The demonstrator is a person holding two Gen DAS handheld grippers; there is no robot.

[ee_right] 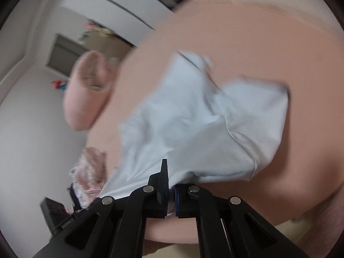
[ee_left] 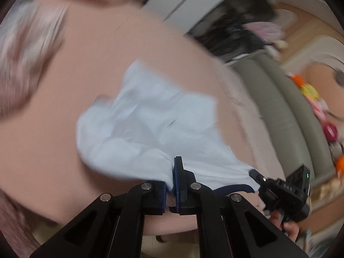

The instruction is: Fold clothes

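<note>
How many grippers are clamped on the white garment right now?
2. The left gripper pinches the white garment at its near edge; the right gripper pinches the same edge further along.

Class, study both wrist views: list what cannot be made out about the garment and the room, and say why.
1. Garment type: left view, motion blur and bunching hide its shape.
2. Its held edge: right view, the right gripper covers it.
3. Floor toys: left view, blurred and small.
4. Patterned cloth: right view, blurred, partly behind the garment.
5. Left gripper grip depth: hidden by its pads.
</note>
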